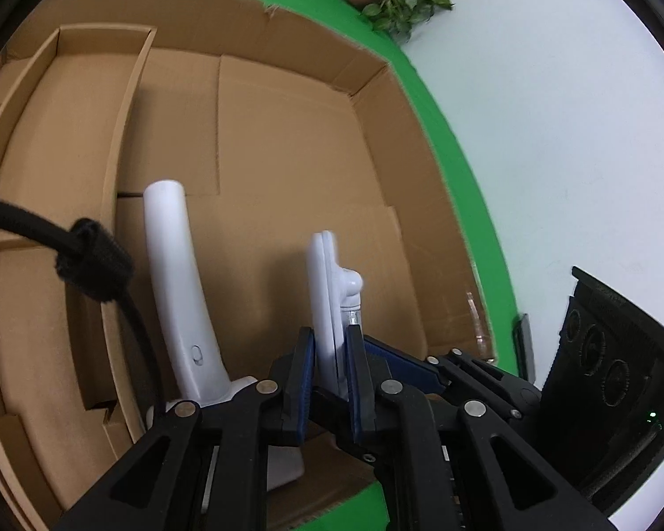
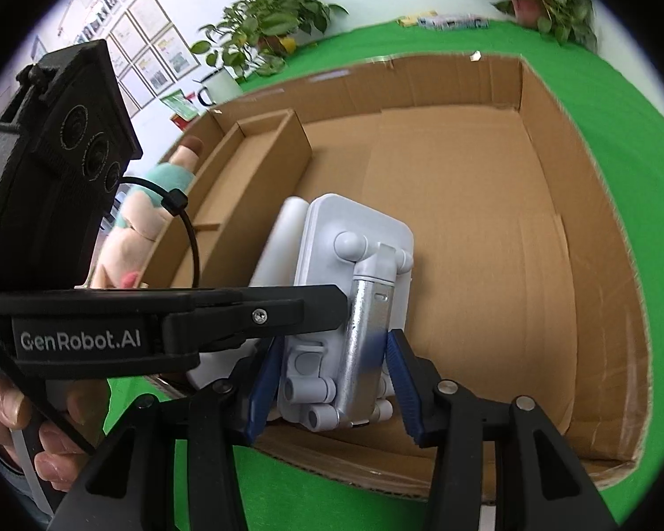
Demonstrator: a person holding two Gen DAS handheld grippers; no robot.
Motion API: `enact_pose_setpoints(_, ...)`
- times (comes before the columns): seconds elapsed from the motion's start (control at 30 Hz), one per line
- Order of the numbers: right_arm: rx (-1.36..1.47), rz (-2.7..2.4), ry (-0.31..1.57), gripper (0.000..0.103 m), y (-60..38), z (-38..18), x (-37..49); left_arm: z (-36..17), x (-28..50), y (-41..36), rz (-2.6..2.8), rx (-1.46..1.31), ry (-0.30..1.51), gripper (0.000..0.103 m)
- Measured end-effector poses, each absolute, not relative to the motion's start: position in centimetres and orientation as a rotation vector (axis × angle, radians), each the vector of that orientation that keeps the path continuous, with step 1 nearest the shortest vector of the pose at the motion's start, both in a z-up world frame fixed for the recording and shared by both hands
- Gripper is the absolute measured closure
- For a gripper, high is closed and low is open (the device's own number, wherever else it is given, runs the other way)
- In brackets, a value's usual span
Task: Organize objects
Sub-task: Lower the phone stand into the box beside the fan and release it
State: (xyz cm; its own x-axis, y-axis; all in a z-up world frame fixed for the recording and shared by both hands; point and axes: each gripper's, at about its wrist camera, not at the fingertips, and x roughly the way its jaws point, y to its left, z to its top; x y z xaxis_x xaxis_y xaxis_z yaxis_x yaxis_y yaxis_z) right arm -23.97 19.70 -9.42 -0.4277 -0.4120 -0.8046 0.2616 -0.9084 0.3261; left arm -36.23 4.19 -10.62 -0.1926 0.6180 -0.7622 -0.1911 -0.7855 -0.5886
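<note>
While the left gripper point(image 1: 331, 369) pinches the white phone stand point(image 1: 327, 296) above the cardboard box point(image 1: 376, 88) for stowing, the right gripper point(image 2: 332, 371) brackets it, jaws open.

a green cloth-covered table point(image 2: 633, 168) carries everything. a large open cardboard box point(image 2: 597, 265) sits on it. beyond the box's far wall stand two potted plants point(image 2: 270, 26), a white mug point(image 2: 219, 84) and some flat printed packets point(image 2: 451, 22). a plush toy point(image 2: 155, 203) lies just outside the box's left wall.
</note>
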Motion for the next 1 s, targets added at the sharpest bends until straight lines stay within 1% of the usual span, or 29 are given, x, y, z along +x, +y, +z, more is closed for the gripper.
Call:
enact_pose_setpoints(0.17, 1.399, -2.353, -0.221, 0.056, 19.7, -9.6, -24.2, -10.9, -36.4, 4.4, 2.019, -1.559, -0.470, 0.092)
enact_pose_setpoints(0.3, 1.405, -2.349, -0.222, 0.056, 19.6, -9.7, -24.4, -10.7, -36.3, 4.6, 2.026, -1.581, -0.411, 0.090)
enact_pose_setpoints(0.4, 1.411, -2.332, -0.236, 0.056, 19.6, -9.8, -24.3, -9.9, -36.1, 4.0, 2.064, -1.571, -0.390, 0.089)
enact_pose_setpoints(0.47, 1.410, -2.337, -0.234, 0.055, 19.6, -9.7, -24.3, -8.9, -35.7, 3.2, 2.091, -1.530, -0.407, 0.086)
enact_pose_setpoints(0.57, 1.398, -2.333, -0.253, 0.054, 19.8, -9.3, -24.3, -7.6, -34.9, 2.6, 2.136, -1.489, -0.376, 0.086)
enact_pose_setpoints(0.73, 1.418, -2.351, -0.215, 0.054, 20.0, -9.3, -25.0, -7.3, -34.1, 2.0, 2.165, -1.474, -0.346, 0.086)
enact_pose_setpoints(0.9, 1.495, -2.352, -0.104, 0.055, 19.2, -10.5, -25.7, -8.5, -33.3, 1.0, 2.153, -1.489, -0.344, 0.086)
enact_pose_setpoints(1.0, 1.531, -2.351, -0.066, 0.057, 18.8, -11.3, -25.8, -8.8, -32.6, 1.0, 2.153, -1.477, -0.329, 0.085)
